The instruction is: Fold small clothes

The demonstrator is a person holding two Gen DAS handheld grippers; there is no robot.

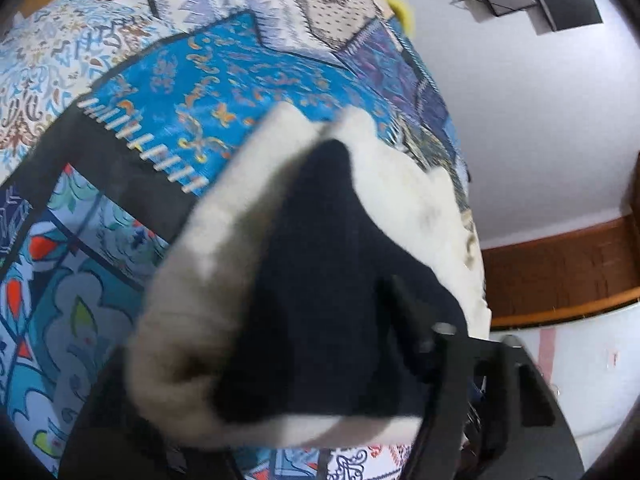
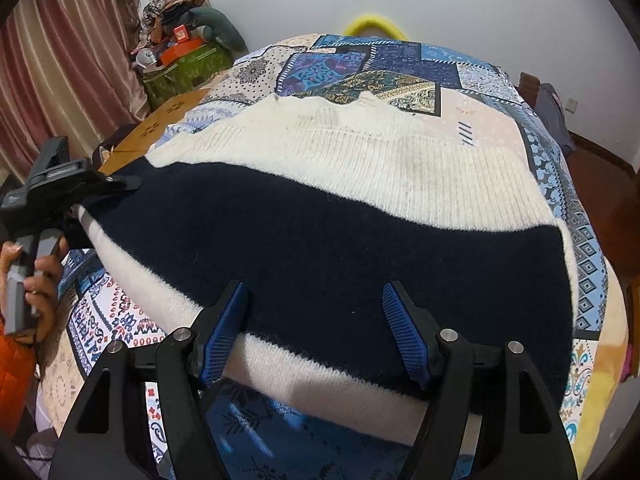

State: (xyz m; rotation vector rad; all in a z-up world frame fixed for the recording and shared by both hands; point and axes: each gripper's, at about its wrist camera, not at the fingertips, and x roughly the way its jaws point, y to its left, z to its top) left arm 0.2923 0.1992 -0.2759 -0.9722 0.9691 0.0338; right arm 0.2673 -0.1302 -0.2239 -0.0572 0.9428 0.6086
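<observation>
While fuzzy knit sweater (image 2: 320,248) lies flat | left gripper (image 2: 116,184) seemingly clamps edge | right gripper (image 2: 316,320) released

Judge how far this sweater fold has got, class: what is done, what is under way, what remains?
Done: the sweater lies spread on the patchwork bedspread. Under way: the left gripper pinches one end and lifts it, bunching the knit before its camera. The right gripper hangs open over the near hem. Left: no finished fold shows yet.

Sweater (image 2: 320,240) on bedspread (image 2: 480,128); clutter pile (image 2: 180,56) behind, left.
</observation>
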